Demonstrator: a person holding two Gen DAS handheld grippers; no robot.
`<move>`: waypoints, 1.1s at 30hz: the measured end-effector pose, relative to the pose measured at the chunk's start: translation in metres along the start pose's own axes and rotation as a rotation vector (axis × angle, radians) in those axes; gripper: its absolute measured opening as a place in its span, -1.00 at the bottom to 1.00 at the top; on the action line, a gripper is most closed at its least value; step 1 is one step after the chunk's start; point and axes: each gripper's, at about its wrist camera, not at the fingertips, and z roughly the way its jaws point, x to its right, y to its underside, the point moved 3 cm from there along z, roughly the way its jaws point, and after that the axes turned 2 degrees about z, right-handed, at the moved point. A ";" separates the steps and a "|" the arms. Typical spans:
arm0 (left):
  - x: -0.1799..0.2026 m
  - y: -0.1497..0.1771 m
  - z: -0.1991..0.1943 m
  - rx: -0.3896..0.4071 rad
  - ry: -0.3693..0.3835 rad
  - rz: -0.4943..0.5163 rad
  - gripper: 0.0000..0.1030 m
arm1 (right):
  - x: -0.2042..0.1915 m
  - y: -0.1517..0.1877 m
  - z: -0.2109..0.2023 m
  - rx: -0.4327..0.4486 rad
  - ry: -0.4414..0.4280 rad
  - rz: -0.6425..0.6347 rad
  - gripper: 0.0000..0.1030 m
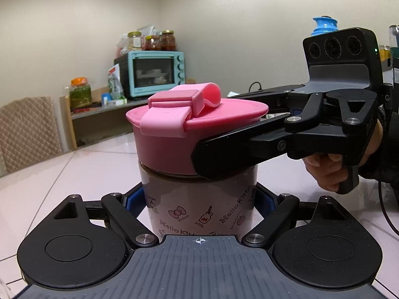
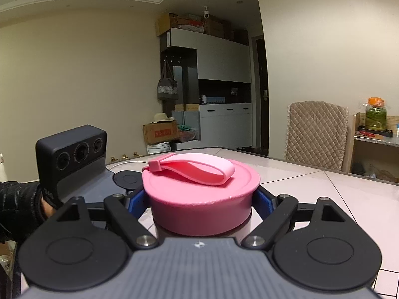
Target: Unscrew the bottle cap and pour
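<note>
Two jaws gripping | left: bottle (image 1: 199,199) | right: cap (image 2: 202,199)

Cream walls (image 2: 74,74) enclose the room; a quilted chair (image 2: 316,134) stands behind the pale tiled worktop (image 2: 324,194), grey cabinets (image 2: 222,59) beyond, a turquoise oven (image 1: 157,72) on a shelf.

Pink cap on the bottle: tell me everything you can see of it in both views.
The pink cap is a wide, round, matte plastic lid with a flat top and straight side wall. A lighter pink strap lies looped across its top, fixed at a small block on one edge. It sits level on the upright bottle, not yet lifted off. The right tongs are shut on its side wall, blue pads on opposite sides. The left tongs grip the bottle's body below, not the cap.
</note>
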 end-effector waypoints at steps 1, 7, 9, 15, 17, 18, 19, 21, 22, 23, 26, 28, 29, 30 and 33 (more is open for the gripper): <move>0.000 0.000 0.000 0.000 0.000 0.000 0.75 | -0.002 -0.001 0.000 -0.001 0.020 -0.001 0.67; -0.001 0.000 0.000 0.000 0.000 0.000 0.75 | -0.023 -0.007 -0.006 -0.011 0.178 0.021 0.84; -0.001 0.000 0.000 0.000 0.000 0.000 0.75 | -0.032 -0.008 -0.008 -0.013 0.236 0.032 0.84; -0.001 0.001 0.000 0.000 0.000 0.000 0.75 | -0.054 -0.005 -0.005 -0.006 0.355 0.047 0.84; -0.001 0.001 0.000 0.000 0.000 0.000 0.75 | -0.056 -0.004 0.000 -0.004 0.381 0.052 0.84; -0.001 0.001 0.000 0.000 0.000 0.000 0.75 | -0.057 -0.003 0.002 -0.003 0.401 0.057 0.84; -0.001 0.001 0.000 0.000 0.000 0.000 0.75 | -0.057 -0.002 0.004 -0.004 0.424 0.062 0.84; -0.001 0.001 0.000 0.000 0.000 0.000 0.75 | -0.058 -0.002 0.010 -0.001 0.461 0.067 0.84; -0.001 0.001 0.000 0.000 0.000 0.000 0.75 | -0.058 -0.002 0.013 0.001 0.479 0.068 0.84; -0.001 0.001 0.000 0.000 0.000 0.000 0.75 | -0.058 -0.002 0.015 0.001 0.490 0.068 0.84; -0.001 0.001 0.000 0.000 0.000 0.000 0.75 | -0.059 -0.003 0.021 -0.001 0.518 0.064 0.83; -0.001 0.001 0.001 0.000 0.000 0.000 0.75 | -0.061 -0.001 0.022 -0.001 0.525 0.059 0.83; -0.001 0.001 0.001 0.000 0.000 0.000 0.75 | -0.062 -0.001 0.024 -0.001 0.531 0.056 0.82; -0.001 0.001 0.001 0.000 0.000 0.000 0.75 | -0.063 -0.001 0.025 -0.002 0.535 0.054 0.78; -0.001 0.001 0.001 0.000 0.000 -0.001 0.75 | -0.064 -0.002 0.026 -0.003 0.559 0.059 0.66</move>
